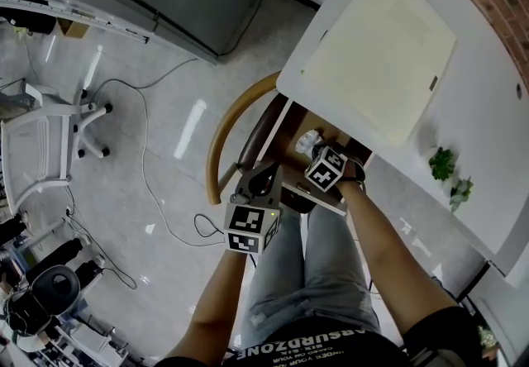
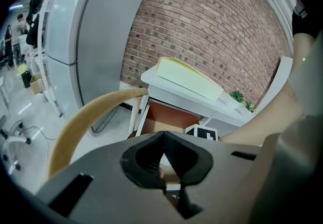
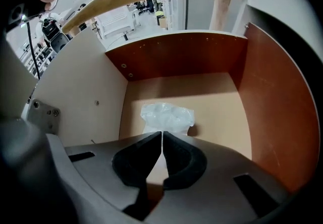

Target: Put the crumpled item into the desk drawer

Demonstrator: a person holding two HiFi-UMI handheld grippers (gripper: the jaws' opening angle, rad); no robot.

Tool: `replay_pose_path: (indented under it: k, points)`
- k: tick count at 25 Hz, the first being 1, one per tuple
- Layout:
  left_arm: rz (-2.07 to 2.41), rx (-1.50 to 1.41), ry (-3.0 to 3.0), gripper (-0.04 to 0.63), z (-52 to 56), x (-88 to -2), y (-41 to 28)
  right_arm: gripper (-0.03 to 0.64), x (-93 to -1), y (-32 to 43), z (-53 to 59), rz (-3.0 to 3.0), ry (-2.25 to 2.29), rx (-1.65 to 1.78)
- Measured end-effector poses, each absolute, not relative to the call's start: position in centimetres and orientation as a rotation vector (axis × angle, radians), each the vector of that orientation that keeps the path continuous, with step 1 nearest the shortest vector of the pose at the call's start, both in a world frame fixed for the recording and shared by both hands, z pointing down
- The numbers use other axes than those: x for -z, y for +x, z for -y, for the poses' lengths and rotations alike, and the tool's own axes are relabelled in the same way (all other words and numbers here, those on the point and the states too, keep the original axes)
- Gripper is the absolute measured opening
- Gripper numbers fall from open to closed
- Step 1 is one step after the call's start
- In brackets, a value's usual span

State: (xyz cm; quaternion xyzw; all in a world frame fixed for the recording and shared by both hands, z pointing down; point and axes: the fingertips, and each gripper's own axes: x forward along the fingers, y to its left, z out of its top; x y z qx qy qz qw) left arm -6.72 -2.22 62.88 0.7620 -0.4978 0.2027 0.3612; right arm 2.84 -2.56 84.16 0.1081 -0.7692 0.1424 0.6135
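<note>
In the head view, a white counter [image 1: 488, 109] carries a cream pad [image 1: 388, 51]. Below its near edge the drawer [image 1: 289, 130] stands pulled out over the person's lap. The crumpled item [image 1: 307, 140] shows as a pale lump inside the drawer. The right gripper [image 1: 322, 163] reaches down into the drawer, right at the item. The left gripper [image 1: 254, 192] hangs outside the drawer, by its front, above the knee. A curved wooden chair back [image 1: 216, 150] arcs to the left of both.

In the left gripper view, the fingers [image 2: 149, 157] are clenched, their tips meet, and nothing sits between them. Past them lie the open drawer, the counter above it and a brick wall [image 2: 212, 31] behind.

The right gripper view looks into the drawer: red-brown walls and a tan floor. The crumpled item, white and translucent, sits low in the middle of the drawer. A small shadow falls beside it, so it is on the floor or very close to it. The fingers [image 3: 179, 160] are pressed together, and their tips meet at the item's near edge. Pale material also shows through the gap behind the tips. From this I judge that they are pinching a fold of it, though the contact itself is hard to make out.

The task looks nearly done: the drawer is open and the item is inside it. What seems left is to let go and draw the right gripper out. The drawer probably also has to be pushed shut, and the empty left gripper is well placed for that.
</note>
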Motion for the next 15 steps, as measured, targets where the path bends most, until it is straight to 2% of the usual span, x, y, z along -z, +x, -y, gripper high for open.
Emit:
replay_pose_path:
  k: [9,15]
  points:
    - [1.286,-0.522,1.958,0.003,2.29,-63.16,-6.65,0.010,-84.96,2.44,2.19,1.763,0.225,-0.336]
    - [1.285,-0.526,1.964,0.003,2.27,-62.70,-6.42,0.084,-84.38,2.17,1.77,1.774,0.198,-0.418]
